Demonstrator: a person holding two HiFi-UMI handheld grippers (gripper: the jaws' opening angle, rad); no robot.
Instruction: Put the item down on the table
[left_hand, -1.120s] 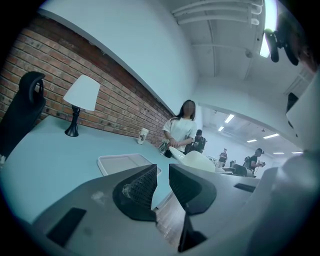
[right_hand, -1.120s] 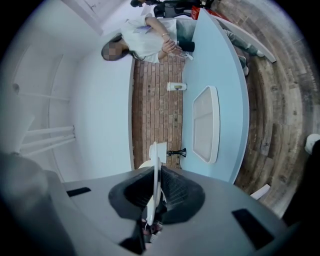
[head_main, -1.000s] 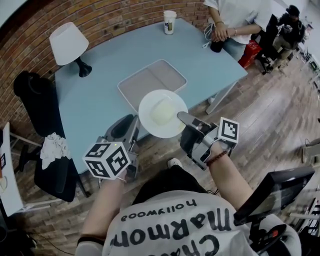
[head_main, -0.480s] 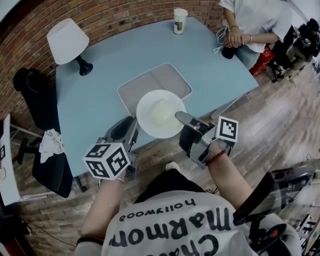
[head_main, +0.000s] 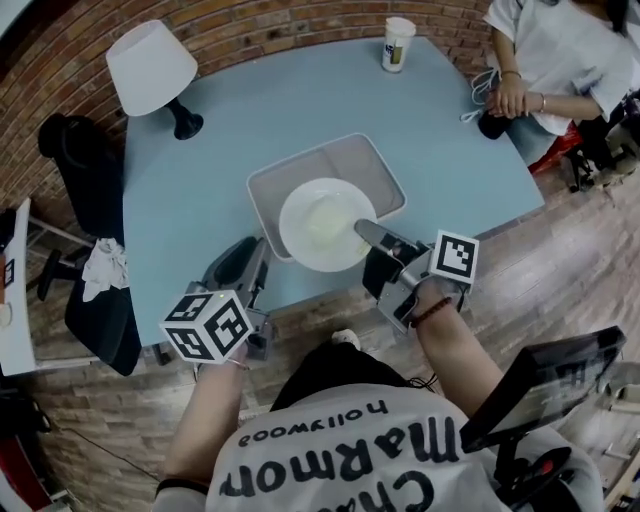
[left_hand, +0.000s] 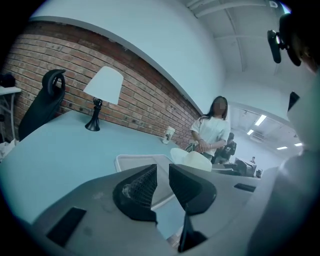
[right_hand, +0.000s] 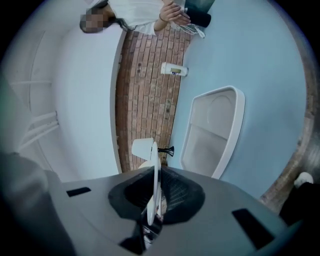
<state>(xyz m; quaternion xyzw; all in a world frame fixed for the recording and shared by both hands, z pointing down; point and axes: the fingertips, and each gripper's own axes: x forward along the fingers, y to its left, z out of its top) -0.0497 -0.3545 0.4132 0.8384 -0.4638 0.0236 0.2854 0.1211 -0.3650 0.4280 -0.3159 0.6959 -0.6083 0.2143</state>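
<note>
A white plate (head_main: 318, 222) is held level over a pale tray (head_main: 340, 158) at the middle of the frame in the head view. Its near rim is pinched by the right hand-held gripper (head_main: 365, 232), which enters from the lower right. In the right gripper view the plate (right_hand: 152, 192) is seen edge-on, clamped between the two dark jaws, with the tray (right_hand: 215, 130) beyond it at right of centre. Whether the plate touches the tray cannot be told.

The tray lies on a blue worktop (head_main: 270, 110). The left hand-held gripper (head_main: 242, 262) is held at the lower left, over the near edge of the worktop and just beside the tray's near-left corner. In the left gripper view its jaws (left_hand: 162, 175) are parted by a narrow gap, and nothing is gripped between them; the tray (left_hand: 132, 161) is seen past them.

A white lamp (head_main: 152, 65) stands on the worktop at the upper left, and a paper cup (head_main: 398, 43) stands at its far edge, top centre. A seated person (head_main: 560, 50) is seen at the upper right, and a black chair (head_main: 90, 190) at the left edge.
</note>
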